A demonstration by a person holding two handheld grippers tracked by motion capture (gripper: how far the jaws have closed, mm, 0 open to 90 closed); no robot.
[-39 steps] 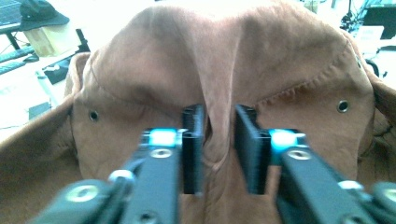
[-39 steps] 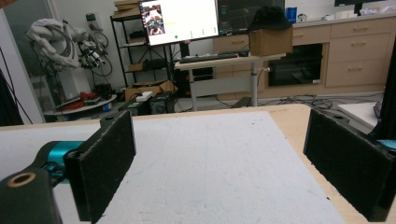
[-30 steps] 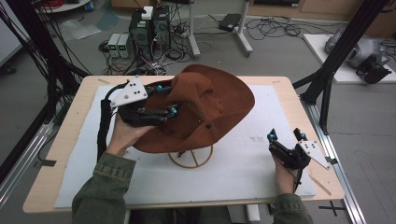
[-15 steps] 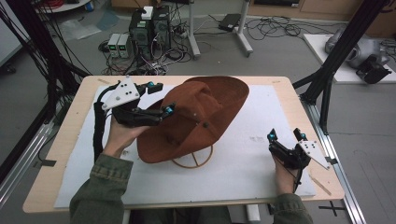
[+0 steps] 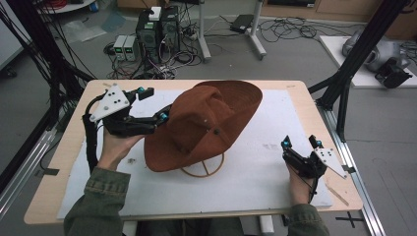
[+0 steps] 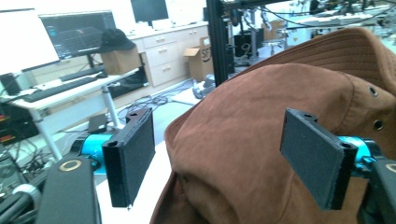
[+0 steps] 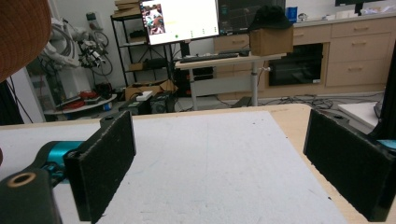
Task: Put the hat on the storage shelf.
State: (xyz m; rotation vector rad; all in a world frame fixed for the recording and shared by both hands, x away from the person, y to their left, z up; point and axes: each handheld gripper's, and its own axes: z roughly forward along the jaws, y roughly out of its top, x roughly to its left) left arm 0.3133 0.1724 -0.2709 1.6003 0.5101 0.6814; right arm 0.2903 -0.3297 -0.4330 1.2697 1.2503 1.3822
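Note:
A brown wide-brimmed hat [image 5: 206, 123] rests tilted on a round wooden stand [image 5: 202, 170] in the middle of the white mat. My left gripper [image 5: 153, 104] is at the hat's left edge. It is open, and in the left gripper view the hat's crown [image 6: 252, 130] lies between and beyond the spread jaws of the left gripper [image 6: 222, 158]; the right jaw is close against the hat. My right gripper [image 5: 298, 142] stands open at the mat's right side, with nothing between its jaws [image 7: 224, 163]. A bit of the hat's brim [image 7: 18, 32] shows at the upper left of the right gripper view.
The white mat [image 5: 275, 187] covers most of the wooden table [image 5: 305, 98]. Black frame posts [image 5: 354, 59] stand at the table's right and left. Computers and cables [image 5: 157, 34] lie on the floor behind the table.
The hat has come down and forward-left over the stand. My left gripper has drawn back to the left and its jaws now stand apart. The right gripper has stayed put.

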